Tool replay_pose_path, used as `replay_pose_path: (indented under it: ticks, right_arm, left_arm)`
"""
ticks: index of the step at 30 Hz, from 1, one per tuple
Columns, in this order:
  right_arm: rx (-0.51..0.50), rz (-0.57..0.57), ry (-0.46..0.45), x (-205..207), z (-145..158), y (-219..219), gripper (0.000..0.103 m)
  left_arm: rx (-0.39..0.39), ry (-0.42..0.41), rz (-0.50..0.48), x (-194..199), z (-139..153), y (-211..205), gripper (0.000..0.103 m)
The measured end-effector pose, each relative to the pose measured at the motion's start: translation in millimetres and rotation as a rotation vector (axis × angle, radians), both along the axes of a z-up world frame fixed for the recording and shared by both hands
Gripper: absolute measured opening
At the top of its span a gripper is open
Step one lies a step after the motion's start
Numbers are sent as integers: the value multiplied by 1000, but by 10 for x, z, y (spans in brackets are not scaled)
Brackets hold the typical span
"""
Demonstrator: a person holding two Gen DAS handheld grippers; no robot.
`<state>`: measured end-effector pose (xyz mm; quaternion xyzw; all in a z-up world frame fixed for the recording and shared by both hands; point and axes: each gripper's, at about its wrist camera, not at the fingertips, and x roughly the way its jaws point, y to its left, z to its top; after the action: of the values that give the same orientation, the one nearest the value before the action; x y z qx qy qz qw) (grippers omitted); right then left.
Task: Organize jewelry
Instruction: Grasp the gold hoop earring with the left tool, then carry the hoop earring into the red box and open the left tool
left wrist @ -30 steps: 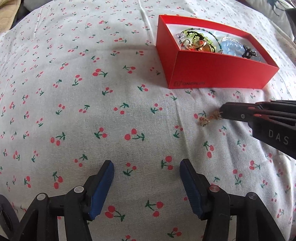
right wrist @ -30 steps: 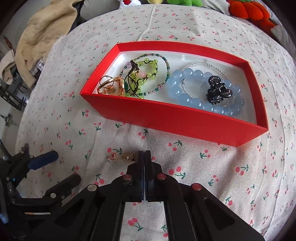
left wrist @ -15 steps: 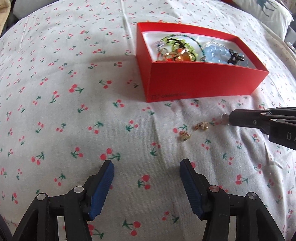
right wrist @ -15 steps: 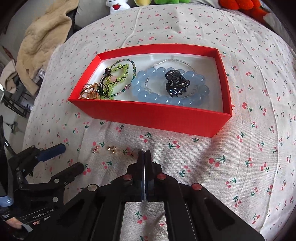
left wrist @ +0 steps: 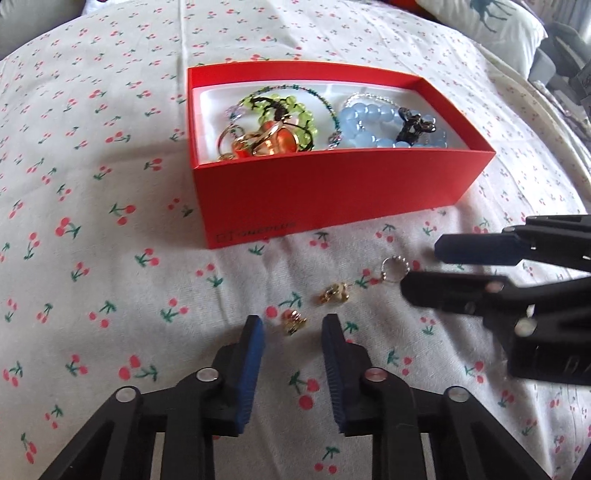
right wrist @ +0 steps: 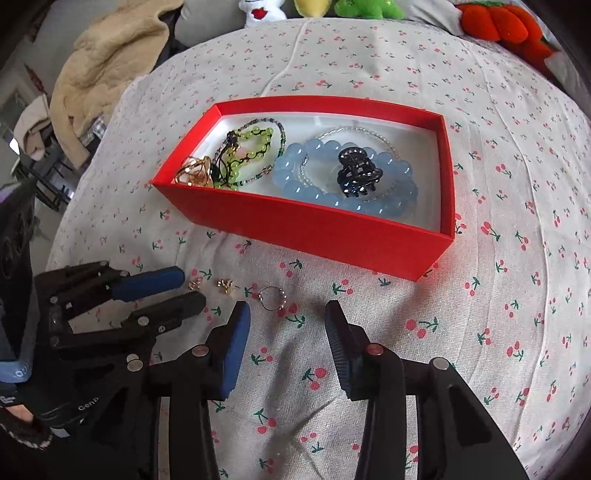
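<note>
On the cherry-print bedspread (left wrist: 110, 184), the right gripper (right wrist: 284, 317), clamped shut half a second ago, has just been opening, leaving the silver ring (right wrist: 272, 297) lying free before its parted jaws. The left gripper (left wrist: 291, 328) has been narrowing around a gold earring (left wrist: 293, 322), not yet pinching. Only the right view shows plush toys (right wrist: 491, 22) beyond the red box (right wrist: 314, 229).

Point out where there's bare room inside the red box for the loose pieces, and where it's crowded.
Inside the red box, bare white floor shows along the far wall and in the right end corner beyond the blue bead bracelet. The left end is crowded: gold ring and green bead bracelet tangle together. The black hair clip sits on the blue beads.
</note>
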<state>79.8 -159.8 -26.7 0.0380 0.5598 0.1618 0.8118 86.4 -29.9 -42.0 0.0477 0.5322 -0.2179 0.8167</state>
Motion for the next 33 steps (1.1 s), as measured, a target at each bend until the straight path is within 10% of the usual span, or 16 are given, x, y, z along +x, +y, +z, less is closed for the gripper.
replay_pose_path:
  ticks: [4, 16, 26, 33]
  right_arm:
    - [-29, 18, 14, 9, -70, 45, 45]
    - [-119, 62, -49, 12, -112, 238, 46]
    - [-219, 128, -97, 25, -119, 433, 21]
    - [-122, 54, -40, 71, -52, 292, 20]
  left_arm:
    - [56, -3, 7, 8, -5, -57, 3]
    - [37, 12, 96, -7, 58, 137, 3]
    - [51, 42, 138, -7, 43, 229, 3]
    - [24, 67, 175, -29, 81, 309, 3]
